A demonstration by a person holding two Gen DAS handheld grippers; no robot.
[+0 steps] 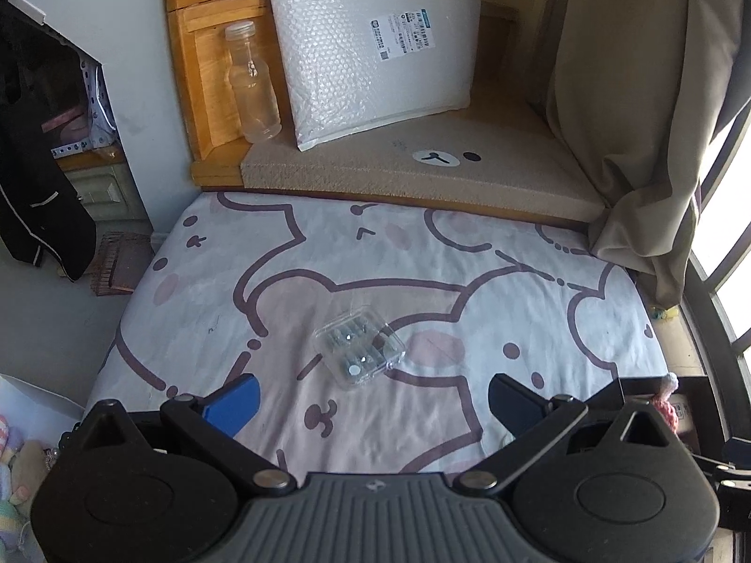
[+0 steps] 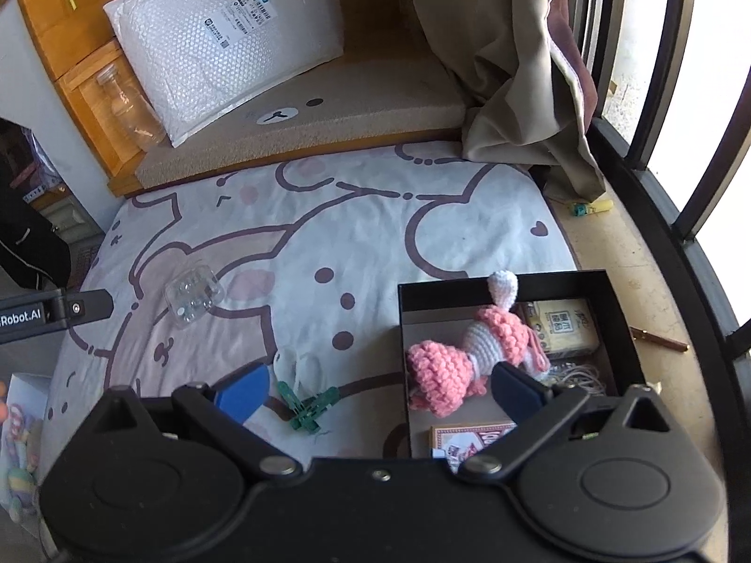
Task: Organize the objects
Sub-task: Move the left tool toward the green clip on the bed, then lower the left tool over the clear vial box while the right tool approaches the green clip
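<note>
Clear plastic case of small metal-capped pieces lies flat on the bear-print bedsheet, near mid-bed; nothing touches it; same case seen from the right wrist view, toward the left part of the sheet.

Left gripper — jaws spread wide, nothing between them; blue fingertip and dark fingertip sit either side of, and nearer the camera than, the case; whether they hover or rest on the sheet I cannot tell.

Right gripper likewise released, holding nothing; its left fingertip is over the sheet, its right fingertip over the black box.

Black box stands on the bed's right side; inside it: pink-and-white crochet doll, its white end leaning on the far rim; a tan packet; a coil of pale cord; a printed card box at the near edge.

On the sheet just left of the box — green clip with a small white item touching it.

Beyond the bed: beige bear-face cushion; white bubble mailer leaning upright on it; empty clear bottle standing beside the mailer against the wooden cabinet; beige curtain at right.
</note>
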